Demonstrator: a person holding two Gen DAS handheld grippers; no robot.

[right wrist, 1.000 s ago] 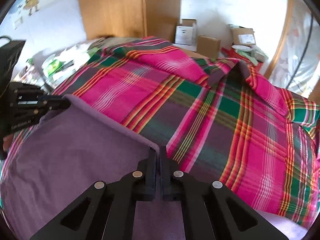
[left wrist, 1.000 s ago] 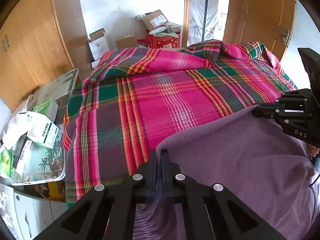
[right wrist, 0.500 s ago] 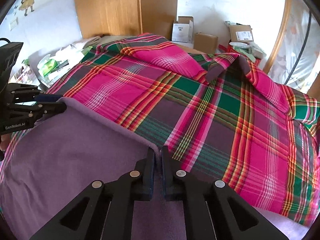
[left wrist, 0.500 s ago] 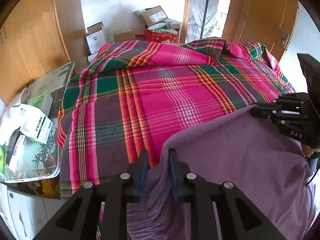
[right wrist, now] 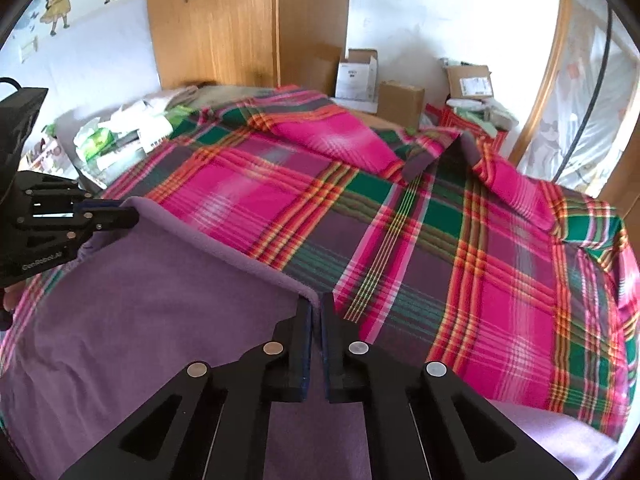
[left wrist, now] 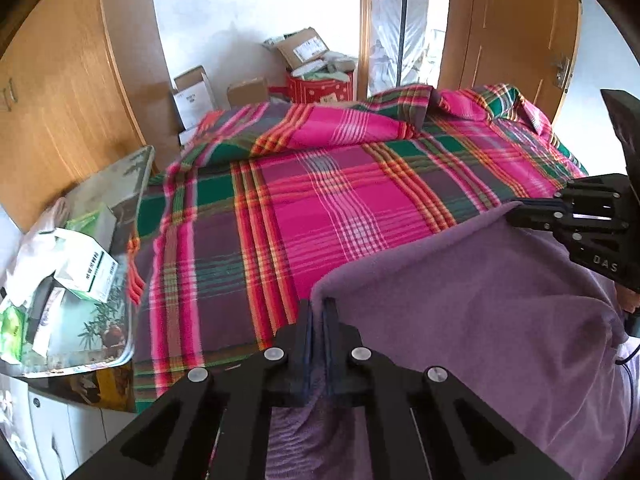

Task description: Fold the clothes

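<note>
Two grippers (marked "DAS", "GenRobot.AI") pinch purple garment.

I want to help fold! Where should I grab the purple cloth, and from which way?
Grab the purple cloth by the two corners of its far edge, coming in from the near side, low over the cloth. That edge runs straight across the plaid bedspread, so both ends lift evenly. The left tool and right tool already pinch those corners.
</note>
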